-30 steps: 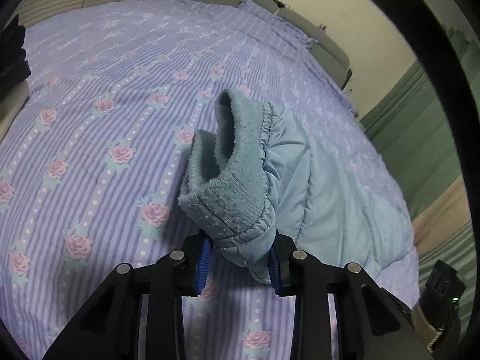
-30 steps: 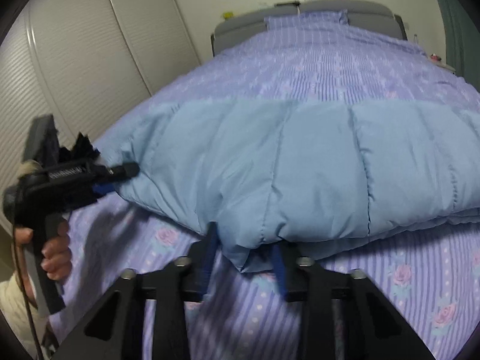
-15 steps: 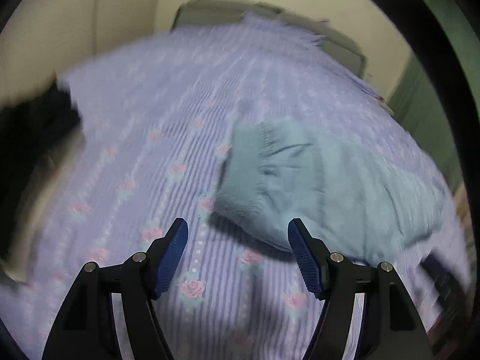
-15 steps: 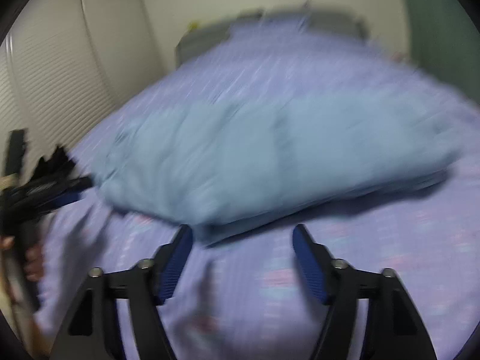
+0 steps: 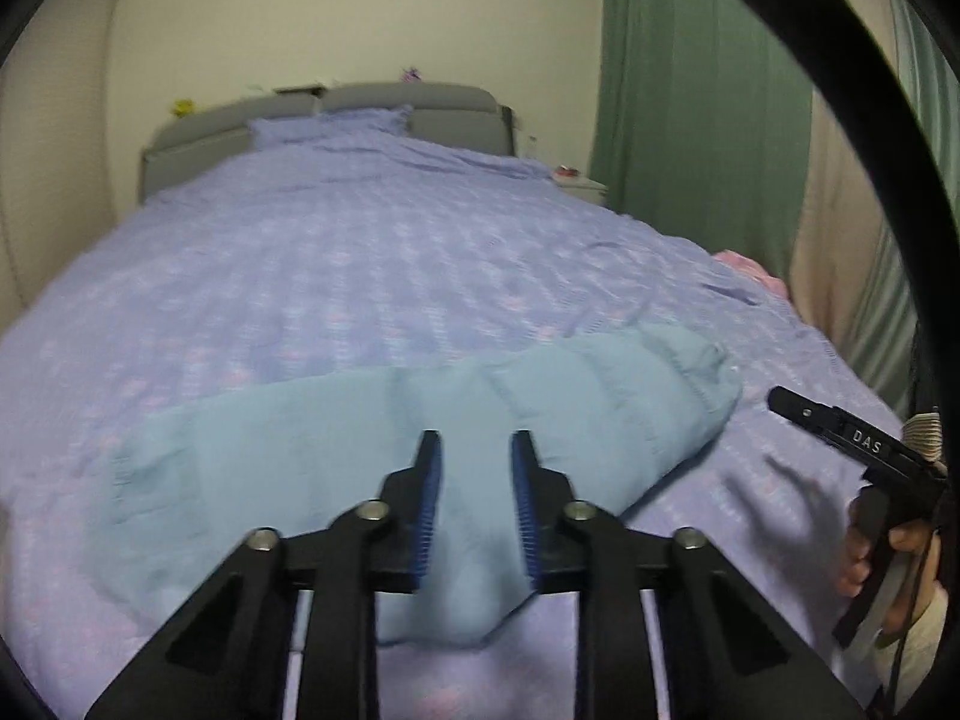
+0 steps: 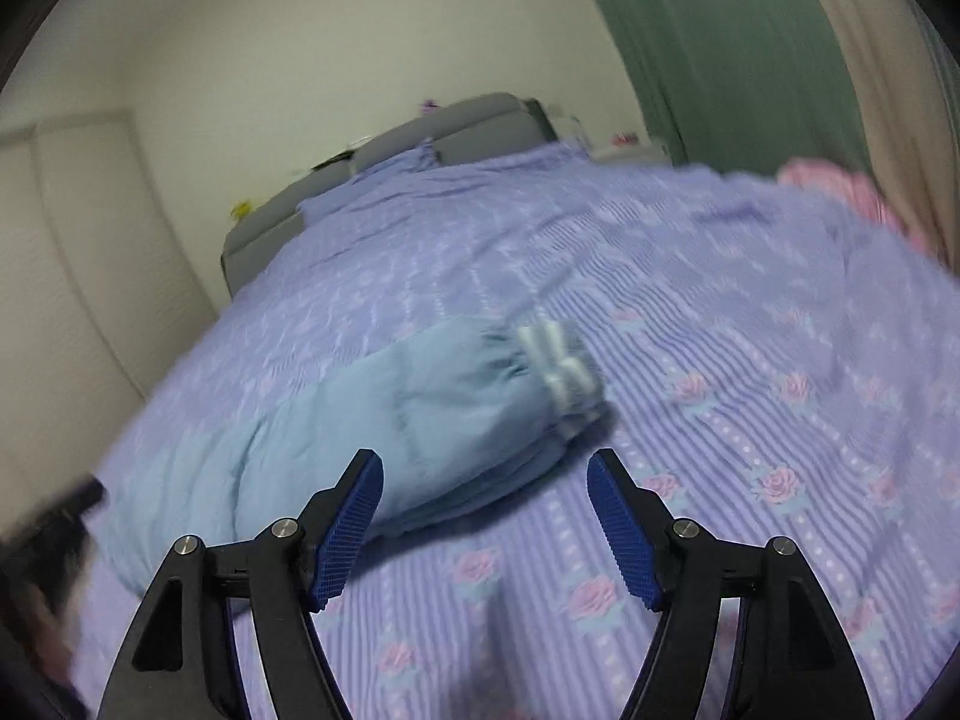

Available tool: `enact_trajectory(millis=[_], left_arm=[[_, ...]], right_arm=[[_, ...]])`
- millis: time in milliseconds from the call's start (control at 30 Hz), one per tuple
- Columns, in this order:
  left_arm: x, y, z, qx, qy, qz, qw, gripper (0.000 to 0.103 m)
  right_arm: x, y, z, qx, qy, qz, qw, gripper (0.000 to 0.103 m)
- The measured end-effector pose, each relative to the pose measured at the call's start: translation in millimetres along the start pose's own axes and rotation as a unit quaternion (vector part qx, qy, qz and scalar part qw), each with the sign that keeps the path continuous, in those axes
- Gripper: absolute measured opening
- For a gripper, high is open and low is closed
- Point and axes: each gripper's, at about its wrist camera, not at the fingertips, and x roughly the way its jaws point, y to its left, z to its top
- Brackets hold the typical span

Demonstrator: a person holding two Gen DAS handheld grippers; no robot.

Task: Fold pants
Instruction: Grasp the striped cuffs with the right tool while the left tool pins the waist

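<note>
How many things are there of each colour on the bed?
Light blue: 1, the padded pants
Pink: 1, a bundle of cloth at the far edge
Purple: 1, the pillow by the headboard
Total: 3

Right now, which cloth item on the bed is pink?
The crumpled cloth at the bed's edge beside the beige curtain; the pants, mid-bed, are light blue.

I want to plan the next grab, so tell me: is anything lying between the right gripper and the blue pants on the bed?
Nothing visible. The right gripper is open, with only bare floral bedspread between it and the folded pants.
</note>
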Motion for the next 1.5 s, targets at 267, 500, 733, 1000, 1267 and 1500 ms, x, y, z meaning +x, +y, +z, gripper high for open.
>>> enact_trajectory(millis=[267,500,733,1000,1267,1500], left_arm=[[56,-40,17,0.017,0.038,0.009,0.9991,0.012],[89,-49,1,0.036,0.081,0.031,0.9956,0.004],[103,-22,-18,0.014,0.114,0.051,0.9920,0.003],[113,0,-26,-0.010,0.135,0.054,0.9894,0.004],[108,2,-29,-0.010,0.130,0.045,0.9905,0.004],[105,2,-32,-0.004,0.120,0.034,0.9922,0.004]], right_arm=[[34,-36,12,0.070,0.017,0.042,0.997,0.071],[73,-42,11,0.075,0.060,0.033,0.995,0.071],[106,-42,7,0.081,0.086,0.060,0.991,0.071],[123,-38,10,0.080,0.088,0.077,0.990,0.074],[130,-44,17,0.128,0.086,0.103,0.983,0.075],[143,-49,27,0.188,0.085,0.117,0.971,0.092]])
